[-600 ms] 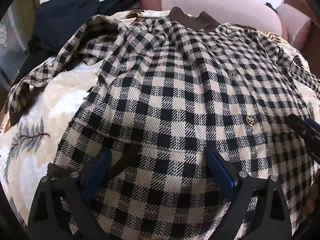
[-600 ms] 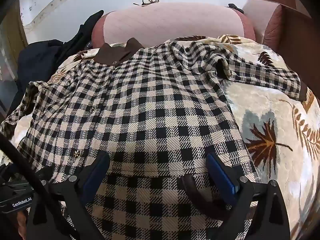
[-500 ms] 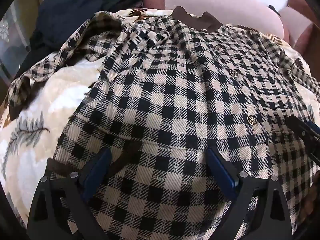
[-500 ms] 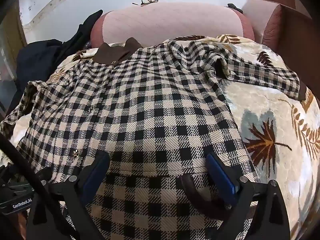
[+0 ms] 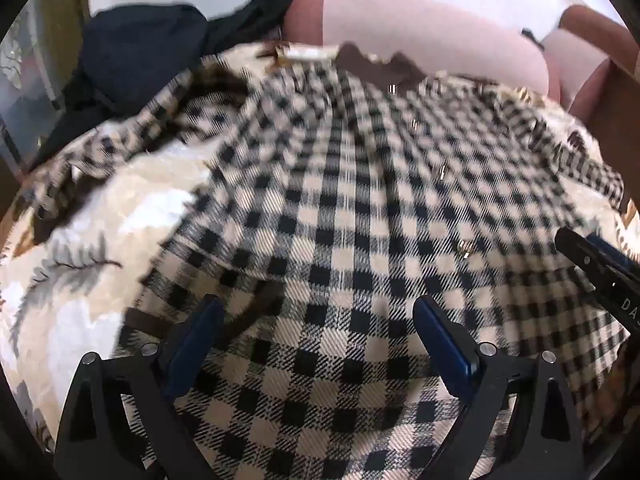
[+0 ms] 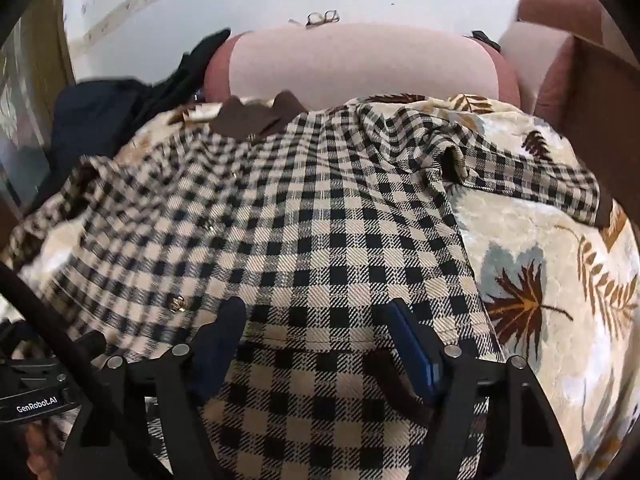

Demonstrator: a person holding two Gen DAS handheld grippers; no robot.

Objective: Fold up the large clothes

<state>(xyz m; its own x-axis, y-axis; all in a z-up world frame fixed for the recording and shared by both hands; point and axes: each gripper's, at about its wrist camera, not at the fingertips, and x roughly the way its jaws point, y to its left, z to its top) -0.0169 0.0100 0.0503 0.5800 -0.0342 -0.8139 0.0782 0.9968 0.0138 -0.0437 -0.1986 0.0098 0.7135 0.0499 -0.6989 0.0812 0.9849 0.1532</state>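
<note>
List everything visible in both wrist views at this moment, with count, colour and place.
checked coat: one, black and cream with brown collar, spread on the bedspread
bedspread: one, cream with leaf print, under the coat
dark garments: a pile, navy and black, far left
sofa back: one, pink, behind the coat
glasses: one pair, on top of the sofa back
left gripper: black, blue pads, jaws wide over the hem
right gripper: black, blue pads, jaws apart over the hem

Checked shirt (image 5: 340, 220) hem (near edge) behind fingers (image 5: 192, 344); motion-blurred collar.
</note>
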